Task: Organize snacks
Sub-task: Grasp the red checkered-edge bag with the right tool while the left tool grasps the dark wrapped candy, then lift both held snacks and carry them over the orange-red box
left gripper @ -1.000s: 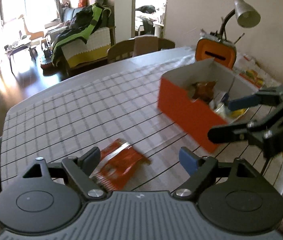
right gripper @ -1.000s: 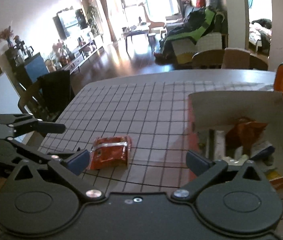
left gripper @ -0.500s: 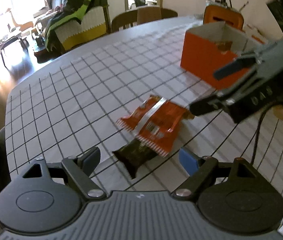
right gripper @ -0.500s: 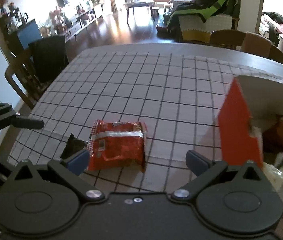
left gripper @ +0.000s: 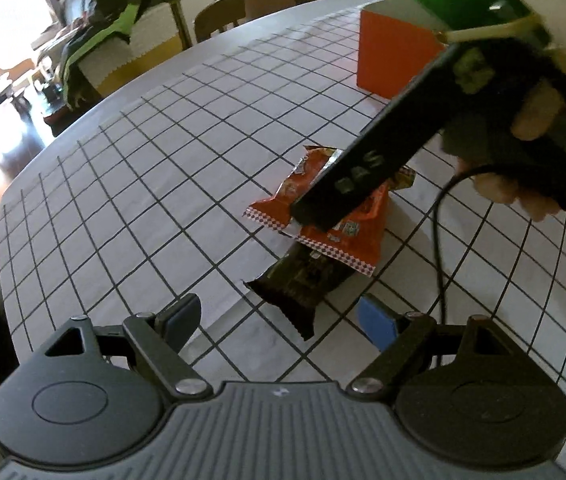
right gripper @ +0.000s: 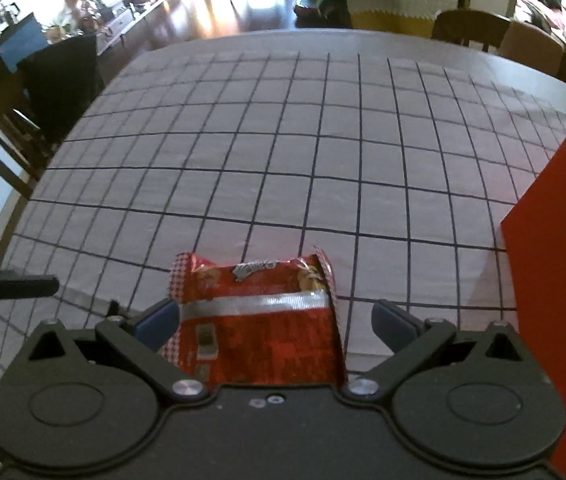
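Right wrist view puts the red snack packet [right gripper: 257,320] squarely between my right gripper [right gripper: 277,318] jaws, which stand spread with a blue pad on either side of it; the left pad looks just at the packet's edge, the right one a little apart, and nothing is pinched yet. The packet lies flat on the counter [right gripper: 283,140], its long axis running away from me along the line of the fingers, so I judge a straight squeeze across its width is what comes next.

From the left wrist view, a dark snack packet [left gripper: 303,284] lies partly under the red packet's near end, ahead of my left gripper [left gripper: 283,316], whose jaws are also spread and empty. My right hand is the nearer one. Beyond the red packet stands the orange box [left gripper: 391,56]; I cannot see its contents from here.
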Demonstrator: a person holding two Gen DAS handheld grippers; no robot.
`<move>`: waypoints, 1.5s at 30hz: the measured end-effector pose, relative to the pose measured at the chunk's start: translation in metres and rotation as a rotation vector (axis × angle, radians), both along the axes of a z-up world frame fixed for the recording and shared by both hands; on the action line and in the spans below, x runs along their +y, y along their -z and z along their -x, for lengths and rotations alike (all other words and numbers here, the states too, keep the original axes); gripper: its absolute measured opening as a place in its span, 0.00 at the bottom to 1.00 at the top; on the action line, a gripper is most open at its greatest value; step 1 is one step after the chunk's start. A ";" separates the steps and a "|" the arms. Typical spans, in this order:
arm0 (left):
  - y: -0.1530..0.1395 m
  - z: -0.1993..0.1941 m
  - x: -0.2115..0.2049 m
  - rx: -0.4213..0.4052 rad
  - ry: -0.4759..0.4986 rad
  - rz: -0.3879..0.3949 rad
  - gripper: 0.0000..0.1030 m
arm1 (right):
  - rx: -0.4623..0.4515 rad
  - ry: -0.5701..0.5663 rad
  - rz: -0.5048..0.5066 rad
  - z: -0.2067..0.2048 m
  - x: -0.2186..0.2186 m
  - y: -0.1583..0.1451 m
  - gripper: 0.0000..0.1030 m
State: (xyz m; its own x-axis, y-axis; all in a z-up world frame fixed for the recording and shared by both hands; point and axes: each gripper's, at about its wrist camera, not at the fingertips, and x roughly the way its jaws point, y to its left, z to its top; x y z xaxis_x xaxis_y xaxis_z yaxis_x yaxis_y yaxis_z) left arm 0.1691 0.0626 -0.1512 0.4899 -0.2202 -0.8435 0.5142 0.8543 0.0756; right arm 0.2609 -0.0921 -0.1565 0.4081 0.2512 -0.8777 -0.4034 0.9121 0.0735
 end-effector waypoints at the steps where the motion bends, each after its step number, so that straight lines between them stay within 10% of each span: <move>1: 0.001 -0.001 -0.001 -0.001 0.011 -0.003 0.83 | 0.006 0.002 0.004 -0.001 0.002 0.003 1.00; 18: 0.021 -0.027 -0.014 0.058 0.102 -0.032 0.83 | -0.020 -0.060 0.068 -0.003 0.022 0.025 0.88; 30: 0.029 -0.029 -0.026 0.098 0.144 -0.051 0.38 | -0.060 -0.094 0.052 0.019 -0.016 0.019 0.68; 45: 0.013 -0.018 -0.025 0.087 -0.036 0.018 0.31 | -0.052 0.014 -0.056 0.049 -0.072 -0.005 0.51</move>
State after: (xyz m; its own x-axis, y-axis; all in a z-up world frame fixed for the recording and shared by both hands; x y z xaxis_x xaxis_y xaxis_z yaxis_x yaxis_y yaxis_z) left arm 0.1874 0.0379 -0.1641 0.4225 -0.2195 -0.8794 0.4870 0.8733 0.0160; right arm 0.2116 -0.1638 -0.1512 0.4566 0.2931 -0.8400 -0.3953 0.9127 0.1036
